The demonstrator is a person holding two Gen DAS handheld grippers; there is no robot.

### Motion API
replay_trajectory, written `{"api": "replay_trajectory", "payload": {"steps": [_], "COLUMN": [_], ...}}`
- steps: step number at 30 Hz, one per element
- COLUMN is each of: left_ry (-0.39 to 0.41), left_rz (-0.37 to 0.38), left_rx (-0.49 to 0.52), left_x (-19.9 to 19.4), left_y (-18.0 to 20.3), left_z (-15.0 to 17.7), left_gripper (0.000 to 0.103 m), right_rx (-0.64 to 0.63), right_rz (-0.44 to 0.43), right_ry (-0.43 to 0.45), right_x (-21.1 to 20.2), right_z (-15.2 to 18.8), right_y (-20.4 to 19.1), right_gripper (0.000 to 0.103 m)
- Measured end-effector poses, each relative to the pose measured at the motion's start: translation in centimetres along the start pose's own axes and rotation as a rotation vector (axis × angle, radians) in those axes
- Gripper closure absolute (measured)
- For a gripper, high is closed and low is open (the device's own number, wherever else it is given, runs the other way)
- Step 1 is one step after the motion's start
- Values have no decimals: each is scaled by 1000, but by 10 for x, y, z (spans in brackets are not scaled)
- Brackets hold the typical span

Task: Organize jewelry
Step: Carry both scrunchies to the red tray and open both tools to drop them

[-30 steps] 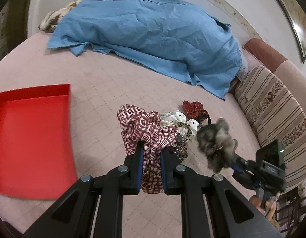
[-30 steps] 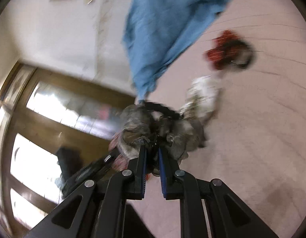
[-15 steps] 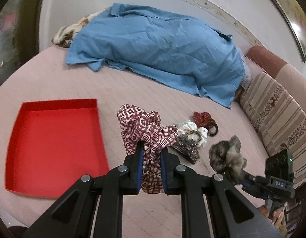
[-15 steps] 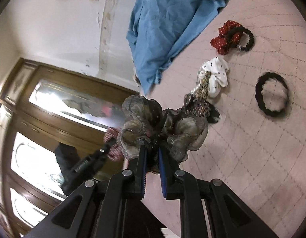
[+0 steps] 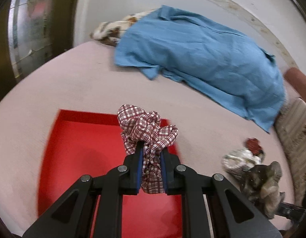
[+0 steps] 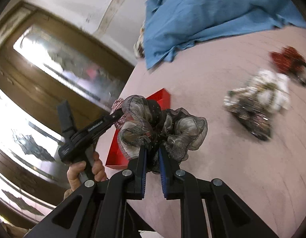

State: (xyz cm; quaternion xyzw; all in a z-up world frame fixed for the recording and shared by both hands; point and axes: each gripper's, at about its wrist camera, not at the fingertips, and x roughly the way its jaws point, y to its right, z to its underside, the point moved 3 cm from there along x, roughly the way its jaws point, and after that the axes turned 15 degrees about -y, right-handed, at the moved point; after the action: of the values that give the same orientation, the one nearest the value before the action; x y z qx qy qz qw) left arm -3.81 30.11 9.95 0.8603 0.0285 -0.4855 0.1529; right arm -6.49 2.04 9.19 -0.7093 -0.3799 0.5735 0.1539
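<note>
Bedspread (image 5: pixel 202 119), pink, apparently quilted, bears red tray (image 5: pixel 83 138); jaws clench plaid scrunchie (image 5: pixel 149 130), grey scrunchie (image 6: pixel 163 125).

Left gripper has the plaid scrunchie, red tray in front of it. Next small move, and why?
Probably lower the left gripper and open it: it is shut on the plaid scrunchie, which appears to hang over the red tray, whose visible floor is bare.

Blurred beyond telling at right: scrunchie heap (image 6: pixel 256 107). Red tray (image 5: pixel 79 154) partly hidden behind fingers (image 5: pixel 137 166), cut off at bottom.
</note>
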Motion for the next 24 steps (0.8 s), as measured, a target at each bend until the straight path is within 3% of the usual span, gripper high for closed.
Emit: {"api": "replay_trajectory", "payload": {"steps": [6,13,19,24], "left_ry": [-6,-33,-71,-79], "left_rz": [-46,-105,-95,-82], "left_rx": [-82,-102,-125,-141], "left_x": [15,28,46,50], "left_y": [-58,-84,-95,-101], "left_z": [-11,-17,-21,-22], "left_gripper": [88,87,87,83], "right_rx": [-66,-146,-181,-162], "right_rz": [66,223,383,431], "right_ry": [-87,-139,-142,-152], "right_x": [63,142,178,194], "right_z": [-39,-86,-109,-120], "right_y": [-37,-73,-69,-61], "right_gripper": [88,88,88,87]}}
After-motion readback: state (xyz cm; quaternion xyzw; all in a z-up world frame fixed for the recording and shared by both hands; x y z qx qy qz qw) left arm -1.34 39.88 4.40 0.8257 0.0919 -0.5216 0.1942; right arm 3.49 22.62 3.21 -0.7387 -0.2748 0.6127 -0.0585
